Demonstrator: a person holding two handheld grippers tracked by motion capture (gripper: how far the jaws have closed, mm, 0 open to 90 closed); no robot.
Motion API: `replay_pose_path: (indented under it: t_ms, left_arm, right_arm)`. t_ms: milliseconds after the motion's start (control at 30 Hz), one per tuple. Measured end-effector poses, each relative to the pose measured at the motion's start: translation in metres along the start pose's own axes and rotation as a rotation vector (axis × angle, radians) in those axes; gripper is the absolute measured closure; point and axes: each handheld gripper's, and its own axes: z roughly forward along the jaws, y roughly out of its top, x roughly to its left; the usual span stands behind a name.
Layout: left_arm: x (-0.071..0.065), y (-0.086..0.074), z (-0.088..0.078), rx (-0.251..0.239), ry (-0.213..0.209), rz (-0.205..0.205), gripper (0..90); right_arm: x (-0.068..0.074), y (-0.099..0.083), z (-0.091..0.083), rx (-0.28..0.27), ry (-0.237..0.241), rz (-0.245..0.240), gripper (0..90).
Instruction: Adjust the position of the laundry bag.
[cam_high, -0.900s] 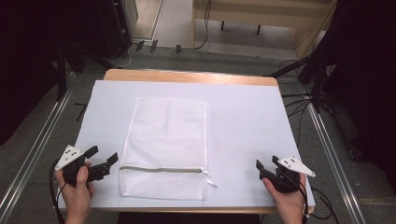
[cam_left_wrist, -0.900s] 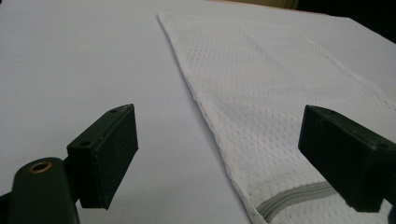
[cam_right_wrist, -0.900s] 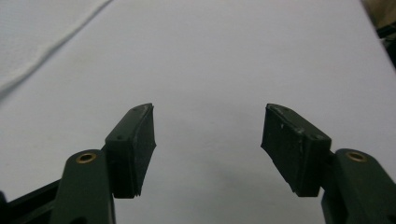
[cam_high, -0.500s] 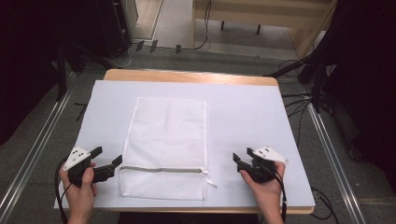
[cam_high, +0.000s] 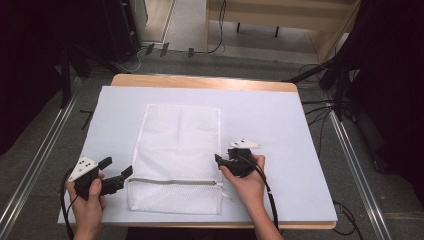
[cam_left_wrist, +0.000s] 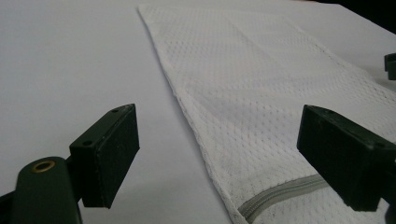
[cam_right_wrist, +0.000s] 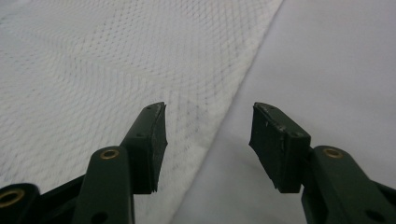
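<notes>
White mesh bag (cam_high: 177, 157) flat on the white-covered worktop (cam_high: 280, 125), long axis running away from the person, grey zipper (cam_high: 172, 181) across the near end. Mesh weave plain in both gripper views.

Left gripper (cam_high: 120, 176) in the left hand (cam_high: 90, 202), low at the bag's near left corner, just beside the zipper's left end. Jaws spread wide, nothing between them. In the left gripper view, left gripper (cam_left_wrist: 219, 154) straddling the bag's left edge: 1 jaw over bare white cover, the other over mesh bag (cam_left_wrist: 261, 93), with zipper (cam_left_wrist: 275, 196) running toward the far jaw. Touching or just above the cloth: cannot tell.

Right gripper (cam_high: 222, 161) in the right hand (cam_high: 247, 180), at the bag's right edge, slightly farther up than the zipper. Jaws parted, gripping nothing. In the right gripper view, right gripper (cam_right_wrist: 208, 135) straddling that edge: 1 jaw over mesh bag (cam_right_wrist: 102, 65), the other over bare cover. Cable (cam_high: 267, 195) trailing back along the right forearm.

Floor (cam_high: 190, 65) with loose cables beyond the worktop's far edge.
</notes>
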Motion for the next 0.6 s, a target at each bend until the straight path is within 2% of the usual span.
replay_pose_path:
  t_ms: [67, 133, 200, 267, 367, 467, 533, 567, 600]
  left_arm:
    - [0.001, 0.0, 0.0, 0.0, -0.001, -0.006, 12.7]
    - [0.001, 0.0, 0.0, 0.001, -0.004, -0.008, 12.8]
    - [0.001, 0.0, 0.001, 0.004, -0.002, -0.009, 12.8]
    - [0.001, 0.0, 0.001, 0.008, 0.002, -0.009, 12.9]
    - [0.001, 0.0, 0.002, 0.011, 0.001, -0.01, 12.9]
    - [0.0, 0.0, 0.003, 0.014, 0.004, -0.011, 12.9]
    - [-0.001, 0.0, 0.003, 0.019, 0.001, -0.003, 12.9]
    - [-0.001, 0.0, 0.004, 0.02, -0.003, -0.003, 12.9]
    - [-0.002, 0.0, 0.004, 0.021, -0.002, -0.002, 12.9]
  right_arm:
    - [0.003, 0.003, 0.006, 0.009, -0.019, 0.017, 49.0]
    - [0.004, 0.005, 0.012, 0.009, -0.017, 0.035, 50.2]
    - [0.009, 0.005, 0.018, 0.022, -0.012, 0.027, 51.4]
    - [0.014, 0.003, 0.023, 0.041, -0.039, 0.014, 53.0]
    - [0.021, 0.0, 0.024, 0.026, -0.117, 0.0, 62.2]
    - [0.028, -0.003, 0.025, 0.003, -0.179, -0.004, 67.4]
    - [0.031, -0.003, 0.025, 0.002, -0.188, -0.005, 77.6]
    - [0.032, -0.003, 0.025, 0.005, -0.18, -0.006, 87.0]
    - [0.032, -0.003, 0.025, 0.008, -0.164, -0.021, 90.0]
